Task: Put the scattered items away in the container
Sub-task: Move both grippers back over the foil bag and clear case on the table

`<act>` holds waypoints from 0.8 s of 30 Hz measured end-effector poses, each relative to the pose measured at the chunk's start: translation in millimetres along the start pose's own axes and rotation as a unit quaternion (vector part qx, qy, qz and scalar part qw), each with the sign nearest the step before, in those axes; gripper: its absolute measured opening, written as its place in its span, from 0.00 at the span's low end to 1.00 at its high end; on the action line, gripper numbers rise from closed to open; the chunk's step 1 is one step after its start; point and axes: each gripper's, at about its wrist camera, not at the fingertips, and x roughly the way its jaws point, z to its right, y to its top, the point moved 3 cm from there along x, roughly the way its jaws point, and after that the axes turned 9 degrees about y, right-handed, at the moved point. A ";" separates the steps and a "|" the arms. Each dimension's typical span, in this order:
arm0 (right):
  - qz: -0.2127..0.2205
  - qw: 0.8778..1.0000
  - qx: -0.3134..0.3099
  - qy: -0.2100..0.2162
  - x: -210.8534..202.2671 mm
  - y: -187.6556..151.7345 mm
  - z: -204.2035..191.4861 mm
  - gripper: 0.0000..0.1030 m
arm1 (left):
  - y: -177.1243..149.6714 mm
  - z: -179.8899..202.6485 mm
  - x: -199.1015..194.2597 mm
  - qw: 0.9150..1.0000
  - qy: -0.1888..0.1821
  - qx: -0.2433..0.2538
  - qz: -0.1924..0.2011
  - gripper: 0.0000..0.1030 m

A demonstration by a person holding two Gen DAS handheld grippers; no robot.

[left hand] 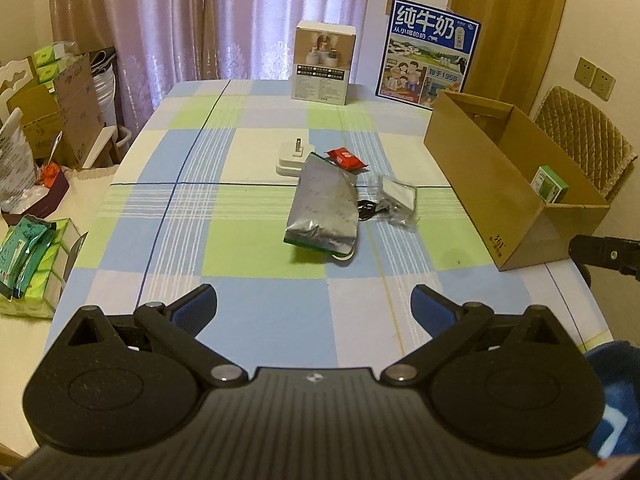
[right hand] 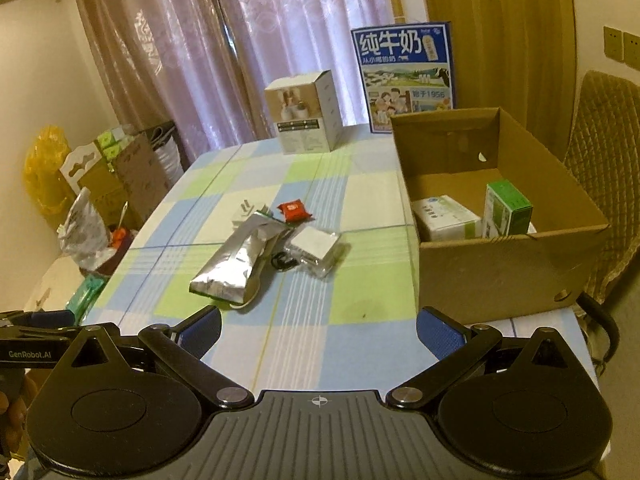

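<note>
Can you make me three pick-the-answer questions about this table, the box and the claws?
1. Where is the cardboard box?
A. on the floor
B. at the right side of the table
C. on the chair

2. What colour is the small snack packet beside the silver pouch?
A. red
B. yellow
C. purple

3. How are the two claws?
A. both squeezing the pouch
B. one holding the white plug
C. both open and empty

Answers:
1 B: the box stands on the checked cloth at the table's right side.
2 A: the packet is bright red.
3 C: the left claw and the right claw are spread wide with only tablecloth between the fingers, and the white plug lies on the table.
</note>
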 end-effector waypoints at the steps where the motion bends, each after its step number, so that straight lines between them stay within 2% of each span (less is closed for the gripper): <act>1: -0.002 1.000 -0.001 0.001 1.5 -0.3 -0.8 0.98 | -0.3 -1.1 0.5 1.000 0.000 -0.001 -0.001 0.98; 12: -0.018 1.000 -0.002 0.003 22.1 -2.2 -2.5 0.98 | -4.9 -6.3 13.7 1.000 -0.001 -0.003 -0.015 0.98; 24: -0.031 0.999 -0.003 0.008 66.2 13.5 -2.8 0.98 | 10.9 -5.6 50.3 0.999 -0.005 0.038 -0.029 0.99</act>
